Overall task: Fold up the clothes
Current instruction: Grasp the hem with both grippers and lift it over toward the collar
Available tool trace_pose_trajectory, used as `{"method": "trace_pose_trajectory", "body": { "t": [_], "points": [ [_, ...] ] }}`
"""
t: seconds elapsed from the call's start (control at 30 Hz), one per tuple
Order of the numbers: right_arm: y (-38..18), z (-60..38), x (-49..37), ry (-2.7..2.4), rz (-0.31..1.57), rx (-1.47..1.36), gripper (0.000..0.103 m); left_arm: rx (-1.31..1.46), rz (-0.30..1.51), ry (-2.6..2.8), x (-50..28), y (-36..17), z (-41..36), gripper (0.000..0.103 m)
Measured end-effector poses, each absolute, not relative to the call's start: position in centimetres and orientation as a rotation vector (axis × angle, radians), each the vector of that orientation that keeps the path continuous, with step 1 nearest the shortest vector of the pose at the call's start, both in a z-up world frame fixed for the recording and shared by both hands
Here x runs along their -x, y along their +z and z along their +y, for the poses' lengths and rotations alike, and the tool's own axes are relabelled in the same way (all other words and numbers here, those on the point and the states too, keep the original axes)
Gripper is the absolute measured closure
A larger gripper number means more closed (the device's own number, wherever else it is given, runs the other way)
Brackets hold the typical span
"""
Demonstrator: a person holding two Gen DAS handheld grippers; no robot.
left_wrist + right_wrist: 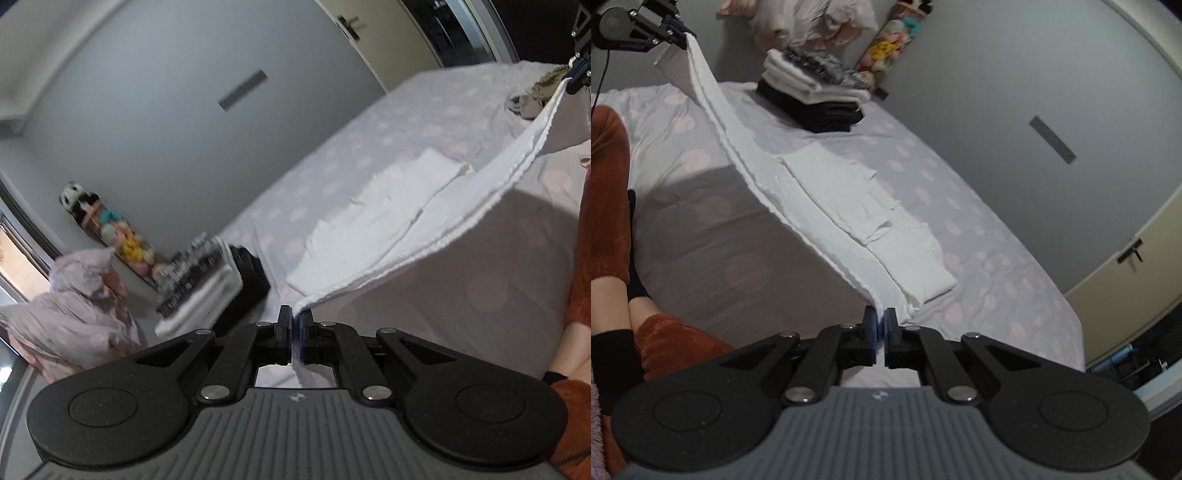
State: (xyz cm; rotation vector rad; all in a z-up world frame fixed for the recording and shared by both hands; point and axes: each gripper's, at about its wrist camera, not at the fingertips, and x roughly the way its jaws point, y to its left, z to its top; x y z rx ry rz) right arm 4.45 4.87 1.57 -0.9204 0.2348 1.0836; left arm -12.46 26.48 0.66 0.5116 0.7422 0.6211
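Observation:
A white garment (pixel 388 221) lies partly on the bed, its near edge lifted and stretched between my two grippers. My left gripper (pixel 295 317) is shut on one corner of that edge. My right gripper (pixel 881 317) is shut on the other corner; the garment (pixel 827 192) runs from it up to the left gripper (pixel 681 35) at the top left of the right wrist view. The right gripper also shows at the top right of the left wrist view (pixel 576 74). The far half of the garment rests folded flat on the bed.
The bed (pixel 979 221) has a pale sheet with pink dots. A stack of folded clothes (pixel 816 92) sits at its far corner. A crumpled duvet (pixel 74 314) and a hanging toy organiser (pixel 110 229) lie beyond. The person's orange sleeves (pixel 609 184) are close.

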Motion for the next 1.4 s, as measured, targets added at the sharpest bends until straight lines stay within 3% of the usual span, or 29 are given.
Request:
{"method": "trace_pose_trajectory", "body": {
  "t": [0.7,1.0,1.4],
  "points": [
    [6.7,-3.3,2.8,1.065,0.093,0.838,0.100,-0.540,0.722,0.633,17.9,4.8,20.3,0.099],
    [6.9,0.2,0.4,1.005,0.064,0.874,0.100,-0.575,0.728,0.675,13.2,4.7,23.3,0.099],
    [6.1,11.8,-9.1,0.925,0.081,0.921,0.100,-0.560,0.827,0.721,3.6,2.4,33.3,0.099]
  ]
}}
